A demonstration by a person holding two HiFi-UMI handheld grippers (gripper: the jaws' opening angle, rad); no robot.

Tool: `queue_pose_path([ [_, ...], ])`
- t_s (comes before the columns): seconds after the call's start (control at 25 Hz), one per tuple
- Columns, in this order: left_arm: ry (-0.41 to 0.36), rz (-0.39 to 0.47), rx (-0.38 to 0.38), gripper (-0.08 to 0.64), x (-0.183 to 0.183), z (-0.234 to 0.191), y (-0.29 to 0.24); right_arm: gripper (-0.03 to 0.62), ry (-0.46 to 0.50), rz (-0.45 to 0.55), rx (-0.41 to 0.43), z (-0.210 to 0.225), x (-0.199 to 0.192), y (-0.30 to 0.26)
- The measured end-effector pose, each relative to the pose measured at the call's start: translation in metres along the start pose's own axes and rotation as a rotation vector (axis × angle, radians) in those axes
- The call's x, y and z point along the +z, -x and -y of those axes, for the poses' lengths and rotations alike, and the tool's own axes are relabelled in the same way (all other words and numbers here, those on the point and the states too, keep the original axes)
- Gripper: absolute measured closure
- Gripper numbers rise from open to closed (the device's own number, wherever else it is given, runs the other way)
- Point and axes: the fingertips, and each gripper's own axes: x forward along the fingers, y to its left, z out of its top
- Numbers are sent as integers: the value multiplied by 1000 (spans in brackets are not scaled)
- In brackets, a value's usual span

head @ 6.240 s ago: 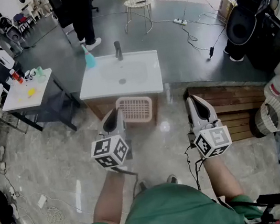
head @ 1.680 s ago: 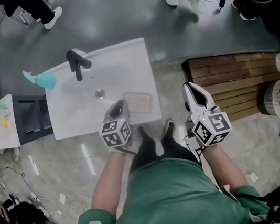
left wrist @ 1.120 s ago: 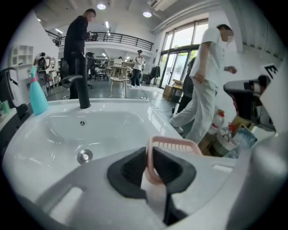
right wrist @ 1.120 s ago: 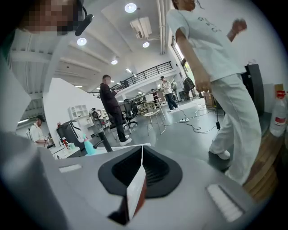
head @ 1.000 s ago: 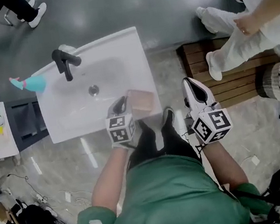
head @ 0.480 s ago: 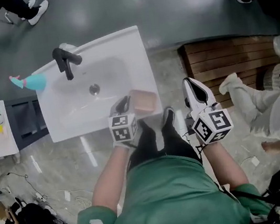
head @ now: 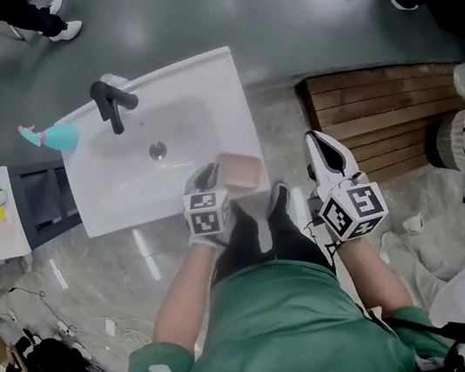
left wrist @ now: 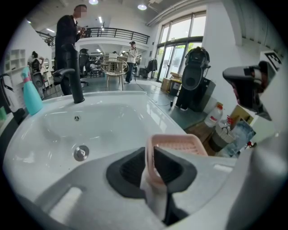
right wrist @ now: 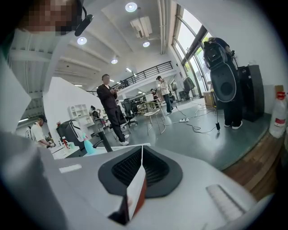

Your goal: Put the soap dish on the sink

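— From overhead, where's it got to?

— The left gripper [head: 206, 176] has the pink soap dish [head: 242, 171] over the sink [head: 120, 199], down at the basin's 4 o'clock corner, far from the faucet [head: 111, 105] at 11. The right gripper [head: 321, 146] hangs out at 3 o'clock, well apart, above the floor [head: 279, 120].

— Is the dish down on the ceramic?

— Can't tell from up there. What worries me is how near the sink's outer edge it sits. Let go with a corner overhanging and I reckon it tips to the floor.

— And along the left gripper's own jaws?

— They're pinching just the dish's near wall, a thin lip of slotted plastic. The tray sticks out ahead at 1 o'clock, with the drain [left wrist: 81, 152] off at 10. A hold that narrow could let the dish swing or slide out early, I'd say. Released tilted, it may land on its side or skate on the glossy surface toward the bowl.

— The right gripper's view?

— Jaws pressed together, nothing between them, pointed out across the room. It's no help if the dish goes, though no threat either.
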Motion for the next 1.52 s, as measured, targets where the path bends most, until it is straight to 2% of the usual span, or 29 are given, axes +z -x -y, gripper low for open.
queue_pose_path([
  [0.2, 4, 15, 18, 469, 4, -4, 5, 584, 6, 3, 8, -5, 3, 1],
  [0.56, 40, 129, 52, 468, 43, -17, 41, 584, 42, 32, 17, -14, 21, 8],
  [0.92, 76, 292, 60, 485, 101, -19, 98, 584, 79, 84, 38, -29, 51, 21],
  [1.12, 87, 422, 40, 511, 143, -5, 135, 584, 106, 132, 49, -32, 75, 34],
  [1.32, 49, 542, 46, 560, 188, 0, 177, 584, 132, 182, 65, -49, 103, 42],
  [1.52, 23, 641, 32, 561, 218, 15, 212, 584, 170, 230, 86, -60, 128, 51],
])
